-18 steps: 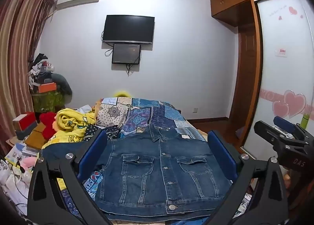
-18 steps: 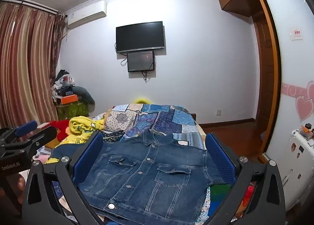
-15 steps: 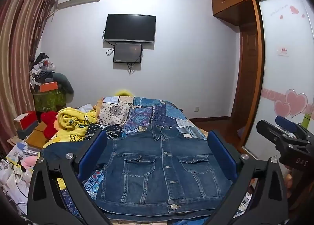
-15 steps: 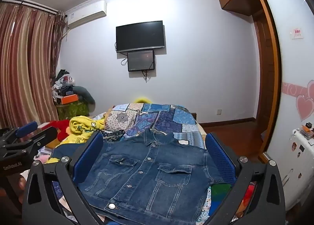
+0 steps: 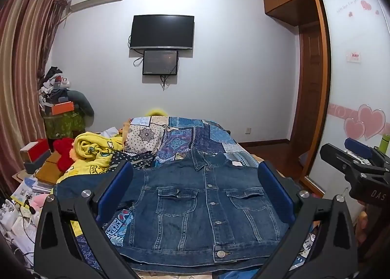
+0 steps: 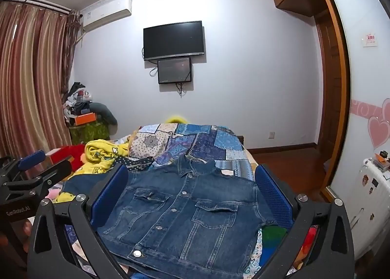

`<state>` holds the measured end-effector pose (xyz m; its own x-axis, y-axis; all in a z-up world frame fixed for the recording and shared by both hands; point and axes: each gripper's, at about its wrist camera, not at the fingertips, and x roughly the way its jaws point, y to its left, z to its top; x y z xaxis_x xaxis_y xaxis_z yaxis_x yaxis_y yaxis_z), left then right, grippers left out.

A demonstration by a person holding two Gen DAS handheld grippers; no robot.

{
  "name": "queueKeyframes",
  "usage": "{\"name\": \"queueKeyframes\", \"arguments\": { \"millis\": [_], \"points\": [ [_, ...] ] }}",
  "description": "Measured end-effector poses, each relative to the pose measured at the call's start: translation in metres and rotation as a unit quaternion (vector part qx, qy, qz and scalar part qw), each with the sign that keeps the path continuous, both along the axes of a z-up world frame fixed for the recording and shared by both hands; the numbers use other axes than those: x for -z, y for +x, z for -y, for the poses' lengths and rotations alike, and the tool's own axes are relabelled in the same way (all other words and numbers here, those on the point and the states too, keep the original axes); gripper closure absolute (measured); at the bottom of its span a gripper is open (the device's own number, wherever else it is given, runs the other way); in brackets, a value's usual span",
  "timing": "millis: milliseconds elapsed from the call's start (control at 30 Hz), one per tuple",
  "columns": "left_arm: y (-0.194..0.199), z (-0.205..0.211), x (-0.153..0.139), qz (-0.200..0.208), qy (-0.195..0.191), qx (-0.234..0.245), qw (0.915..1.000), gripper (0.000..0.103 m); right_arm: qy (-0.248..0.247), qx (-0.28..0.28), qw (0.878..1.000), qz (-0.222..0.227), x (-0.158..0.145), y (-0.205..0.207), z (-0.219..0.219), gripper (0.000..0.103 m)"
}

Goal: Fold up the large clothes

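On the bed (image 5: 195, 137), a denim jacket (image 5: 207, 206) is lying flat, buttoned. Above the jacket, the left hand-held gripper (image 5: 195, 191) and right hand-held gripper (image 6: 192, 191) are gaping wide, holding nothing

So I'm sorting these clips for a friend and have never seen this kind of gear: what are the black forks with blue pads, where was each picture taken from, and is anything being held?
No robot here: a person carries a hand-held two-finger gripper in each hand, and each has a wide-angle camera looking out along its fingers. One picture looks through the left gripper; the right gripper shows at its right edge. The other picture looks through the right gripper, with the left one at its left edge. Both stand wide open and hold nothing. Ahead, on a bed with a patchwork quilt, lies a buttoned denim jacket, front up, its sleeves seemingly tucked out of sight. A yellow blanket is bunched to the left.
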<state>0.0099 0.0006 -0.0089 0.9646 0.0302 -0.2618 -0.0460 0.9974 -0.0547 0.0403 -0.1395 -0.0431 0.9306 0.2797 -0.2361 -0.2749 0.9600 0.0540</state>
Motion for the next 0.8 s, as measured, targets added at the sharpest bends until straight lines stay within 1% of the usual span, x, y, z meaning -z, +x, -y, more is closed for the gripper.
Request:
{"name": "queueKeyframes", "arguments": {
  "millis": [400, 800],
  "points": [
    [0.0022, -0.0044, 0.0003, -0.002, -0.004, -0.002, 1.0, 0.0, -0.002, 0.0, 1.0, 0.001, -0.0013, 0.0002, -0.0011, 0.0],
    [0.0028, -0.0023, 0.0004, 0.001, 0.0, 0.0, 1.0, 0.0, -0.004, 0.002, 1.0, 0.002, -0.0024, 0.0006, -0.0019, 0.0]
  ]
}}
